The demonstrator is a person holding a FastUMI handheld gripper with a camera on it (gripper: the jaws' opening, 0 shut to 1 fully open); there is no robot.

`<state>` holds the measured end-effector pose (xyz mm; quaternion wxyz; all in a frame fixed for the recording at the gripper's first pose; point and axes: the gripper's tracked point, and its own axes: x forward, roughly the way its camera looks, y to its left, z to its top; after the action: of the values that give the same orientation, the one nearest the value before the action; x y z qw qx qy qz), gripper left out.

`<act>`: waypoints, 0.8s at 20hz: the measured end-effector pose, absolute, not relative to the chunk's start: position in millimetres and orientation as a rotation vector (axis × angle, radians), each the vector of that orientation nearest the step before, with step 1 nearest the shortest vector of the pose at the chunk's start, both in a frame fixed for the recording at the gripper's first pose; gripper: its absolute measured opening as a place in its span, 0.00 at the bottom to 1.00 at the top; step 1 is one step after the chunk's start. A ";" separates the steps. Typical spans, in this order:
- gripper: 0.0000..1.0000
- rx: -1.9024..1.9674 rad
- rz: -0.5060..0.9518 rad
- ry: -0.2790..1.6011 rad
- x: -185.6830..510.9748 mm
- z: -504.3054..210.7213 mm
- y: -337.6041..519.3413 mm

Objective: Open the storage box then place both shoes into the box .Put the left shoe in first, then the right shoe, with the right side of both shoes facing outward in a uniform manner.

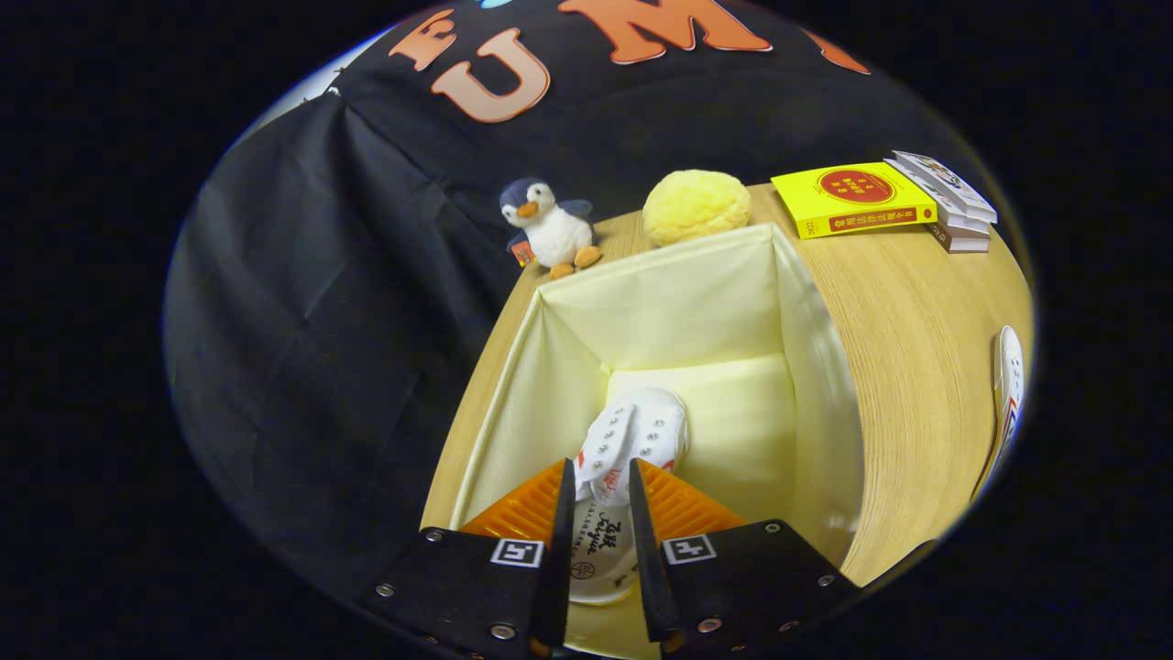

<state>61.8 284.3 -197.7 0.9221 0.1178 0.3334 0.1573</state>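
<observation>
A cream fabric storage box [806, 302] stands open on the wooden table, its inside in view below me. My gripper [600, 486] hangs over the box, shut on a white lace-up shoe [637, 431] held by its opening. The shoe's toe points down toward the box floor, near the left side of the box. Its insole shows between the fingers. A second white shoe [1008, 394] lies on the table to the right of the box, partly cut off.
Beyond the box sit a penguin plush [550, 229] and a round yellow plush [695, 206]. A yellow book [852, 197] and a stack of books [953, 197] lie at the far right. The table's left edge [476, 367] runs close beside the box.
</observation>
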 end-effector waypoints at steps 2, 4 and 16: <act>0.56 0.258 0.307 0.660 60.9 -185.5 268.1; 0.82 0.276 0.306 0.621 58.3 -171.4 251.6; 0.98 0.267 0.068 0.499 29.7 -133.4 51.8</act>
<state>29.7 51.8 -133.4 0.9596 0.1317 0.2463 0.0335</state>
